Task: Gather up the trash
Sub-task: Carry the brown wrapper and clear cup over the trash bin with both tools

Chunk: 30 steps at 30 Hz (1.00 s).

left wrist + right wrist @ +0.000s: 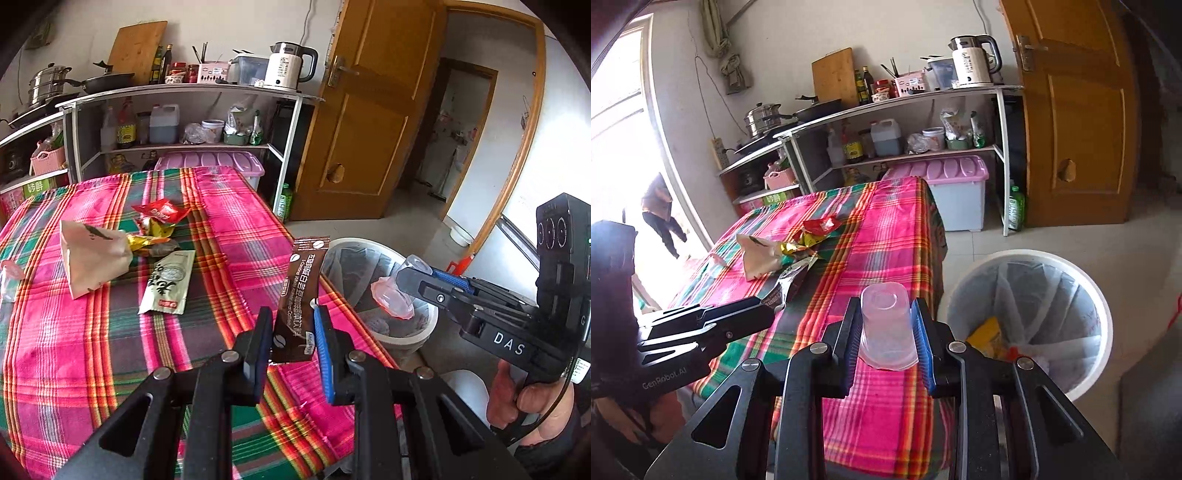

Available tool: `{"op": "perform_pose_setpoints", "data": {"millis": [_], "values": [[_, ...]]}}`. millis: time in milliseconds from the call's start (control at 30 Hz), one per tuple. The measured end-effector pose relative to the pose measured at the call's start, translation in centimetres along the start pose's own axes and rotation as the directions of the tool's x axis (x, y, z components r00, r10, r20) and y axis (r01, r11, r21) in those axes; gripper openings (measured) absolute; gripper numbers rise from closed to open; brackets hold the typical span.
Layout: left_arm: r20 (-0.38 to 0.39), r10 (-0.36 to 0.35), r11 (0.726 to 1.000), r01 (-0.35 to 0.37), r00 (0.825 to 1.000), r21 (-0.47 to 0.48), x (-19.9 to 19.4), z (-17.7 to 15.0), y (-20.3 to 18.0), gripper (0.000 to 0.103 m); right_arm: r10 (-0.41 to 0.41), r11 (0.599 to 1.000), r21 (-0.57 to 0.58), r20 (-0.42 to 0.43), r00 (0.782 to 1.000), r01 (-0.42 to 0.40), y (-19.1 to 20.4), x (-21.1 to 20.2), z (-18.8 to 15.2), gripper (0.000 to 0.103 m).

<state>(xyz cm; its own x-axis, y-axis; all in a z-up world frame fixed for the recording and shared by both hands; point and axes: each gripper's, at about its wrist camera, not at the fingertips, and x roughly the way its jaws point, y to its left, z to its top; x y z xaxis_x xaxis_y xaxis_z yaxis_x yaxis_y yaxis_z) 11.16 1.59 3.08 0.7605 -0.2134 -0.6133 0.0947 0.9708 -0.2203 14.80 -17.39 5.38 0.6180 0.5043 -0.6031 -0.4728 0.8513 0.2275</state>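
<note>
My left gripper (291,325) is shut on a brown coffee sachet (301,295) and holds it upright above the table's right edge. My right gripper (886,325) is shut on a clear plastic jelly cup (886,325); in the left wrist view this cup (393,295) hangs over the white trash bin (417,336). The bin (1104,306) stands on the floor right of the table, lined with a bag and holding some trash. More trash lies on the table: a paper bag (92,258), a green-white sachet (168,284), a red wrapper (160,212) and yellow wrappers (147,240).
The table has a pink plaid cloth (92,350). A small clear cup (9,273) lies at its left edge. A shelf (184,122) with kitchenware and a pink-lidded box (945,192) stand behind. A wooden door (369,110) is at the right.
</note>
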Motion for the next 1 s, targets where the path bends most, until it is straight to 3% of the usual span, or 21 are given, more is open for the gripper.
{"op": "perform_pose_setpoints", "data": {"millis": [500,1000], "values": [[-0.03,-0.102,0.992,0.104,0.994,0.067,4.6,2.0,-5.0,0.024,-0.097,0.989,0.108,0.004,0.995,0.096,-6.6,-1.1,-0.8,0.028],[-0.085,-0.143,0.986,0.149,0.986,0.077,9.3,2.2,-7.5,0.024,-0.145,0.978,0.15,-0.031,0.989,0.148,-10.1,0.0,-1.4,0.028]]}}
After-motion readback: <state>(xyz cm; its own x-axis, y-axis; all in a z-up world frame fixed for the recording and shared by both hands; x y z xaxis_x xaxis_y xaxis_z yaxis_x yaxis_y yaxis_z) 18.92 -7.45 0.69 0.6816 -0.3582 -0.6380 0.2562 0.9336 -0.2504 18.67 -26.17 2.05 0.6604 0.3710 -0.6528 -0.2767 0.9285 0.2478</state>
